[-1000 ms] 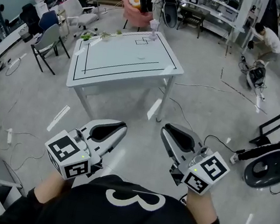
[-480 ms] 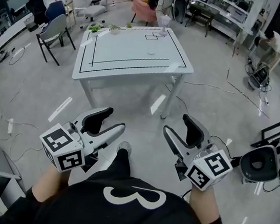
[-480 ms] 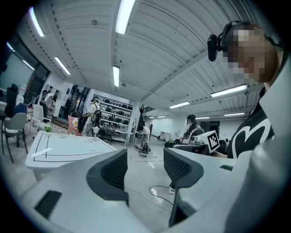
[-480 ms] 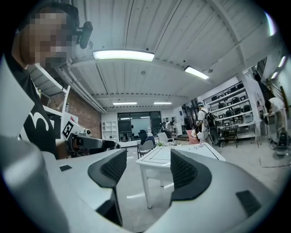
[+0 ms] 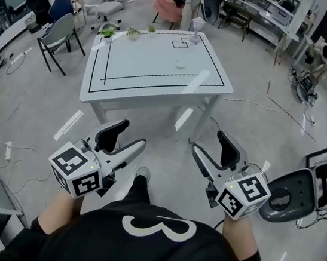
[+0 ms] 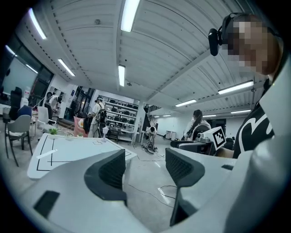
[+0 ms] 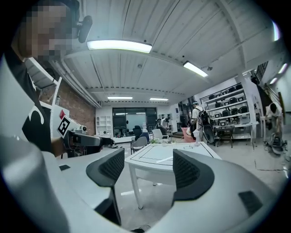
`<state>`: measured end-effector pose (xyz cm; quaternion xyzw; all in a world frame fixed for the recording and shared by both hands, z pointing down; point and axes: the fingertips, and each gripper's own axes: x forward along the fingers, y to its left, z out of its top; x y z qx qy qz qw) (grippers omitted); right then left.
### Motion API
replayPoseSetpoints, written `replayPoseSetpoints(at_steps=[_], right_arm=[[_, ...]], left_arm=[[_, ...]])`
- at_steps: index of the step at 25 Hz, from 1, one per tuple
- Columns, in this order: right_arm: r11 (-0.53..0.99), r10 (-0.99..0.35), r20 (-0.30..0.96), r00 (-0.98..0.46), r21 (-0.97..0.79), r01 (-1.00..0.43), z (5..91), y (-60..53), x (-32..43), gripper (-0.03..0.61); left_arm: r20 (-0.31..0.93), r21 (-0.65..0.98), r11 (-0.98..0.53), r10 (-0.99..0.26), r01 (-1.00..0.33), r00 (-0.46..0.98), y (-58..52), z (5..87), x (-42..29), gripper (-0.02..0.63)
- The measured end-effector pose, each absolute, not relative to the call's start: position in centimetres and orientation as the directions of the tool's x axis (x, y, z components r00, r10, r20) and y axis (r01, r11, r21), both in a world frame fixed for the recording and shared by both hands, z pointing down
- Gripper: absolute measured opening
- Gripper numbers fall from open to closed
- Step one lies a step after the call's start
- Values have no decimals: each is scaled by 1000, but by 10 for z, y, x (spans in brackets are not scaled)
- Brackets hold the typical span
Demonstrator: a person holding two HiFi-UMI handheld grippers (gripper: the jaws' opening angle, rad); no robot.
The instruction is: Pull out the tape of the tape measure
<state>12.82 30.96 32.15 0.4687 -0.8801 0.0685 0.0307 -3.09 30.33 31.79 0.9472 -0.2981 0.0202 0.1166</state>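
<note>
Carried at waist height: left grey-and-white two-jaw gripper (image 5: 131, 135) and right grey-and-white two-jaw gripper (image 5: 208, 144), jaws opening, nothing between, likely readying a grasp. Well ahead of both, white black-lined table (image 5: 157, 90); tape measure not made out.

A white rectangular table with slim white legs (image 5: 133, 86) stands in the upper middle of the head view, its top marked with thin black lines that frame a large border and a small rectangle near the far edge. Small green plant sprigs (image 5: 108, 31) lie along its far left corner, a pale cup-shaped object (image 5: 197, 24) stands at the far edge, and a tiny pale item (image 5: 179, 65), too small to identify, sits near the centre. The table rests on a glossy grey concrete floor (image 5: 35, 97). A thin dark cable (image 5: 287, 111) trails across the floor at the right of the frame, and a grey chair with black legs (image 5: 59, 34) stands on it at the upper left.
</note>
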Motion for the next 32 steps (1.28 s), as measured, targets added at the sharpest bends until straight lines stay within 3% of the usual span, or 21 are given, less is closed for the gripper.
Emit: replayPoseSetpoints(at_steps=[19, 32], right_arm=[[414, -865, 244, -439, -149, -898, 361, 7, 115, 313], [403, -838, 361, -410, -98, -910, 417, -127, 101, 313]], left_arm=[[184, 309, -788, -499, -532, 847, -9, 367, -52, 262], [264, 310, -788, -467, -532, 844, -138, 411, -55, 262]])
